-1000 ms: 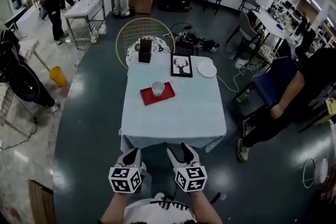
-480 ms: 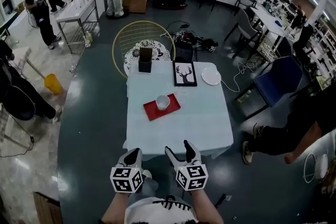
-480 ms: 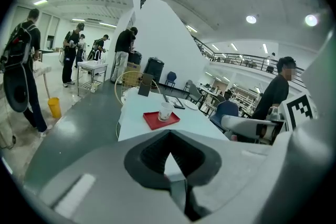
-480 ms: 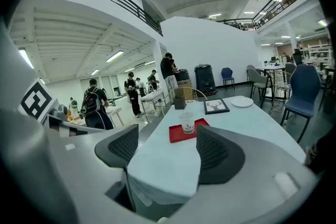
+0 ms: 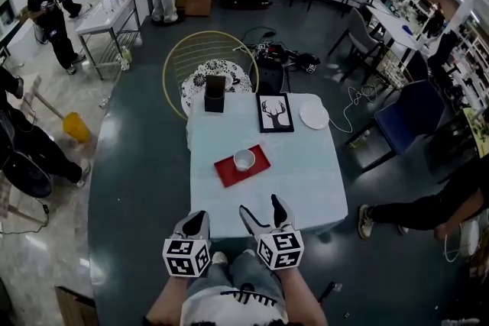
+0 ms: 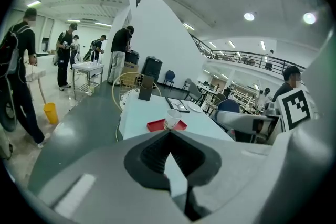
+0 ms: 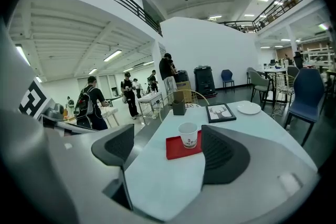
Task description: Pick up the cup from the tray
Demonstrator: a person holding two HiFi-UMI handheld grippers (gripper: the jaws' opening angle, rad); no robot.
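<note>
A white paper cup [image 5: 244,159] stands upright on a red tray [image 5: 228,173], on a table with a pale blue cloth [image 5: 306,187]. Both grippers hover at the table's near edge, well short of the tray. My left gripper [image 5: 195,221] is shut with nothing in it; in the left gripper view its pads meet below the cup [image 6: 171,118] and tray [image 6: 156,125]. My right gripper [image 5: 261,207] is open; its jaws have just been opening, with nothing between them. The right gripper view frames the cup [image 7: 188,135] and tray [image 7: 175,149] beyond the right gripper [image 7: 165,152].
At the table's far end lie a framed deer picture [image 5: 276,112], a white plate [image 5: 314,115] and a dark box [image 5: 215,93]. A round wire chair [image 5: 200,50] stands behind it. A seated person's legs [image 5: 412,210] and a blue chair [image 5: 405,118] are to the right; several people stand far left.
Both grippers have moved forward to the table's near edge, so the table sits closer in view. The right gripper's jaws have spread wider. The cup and tray have not moved.
</note>
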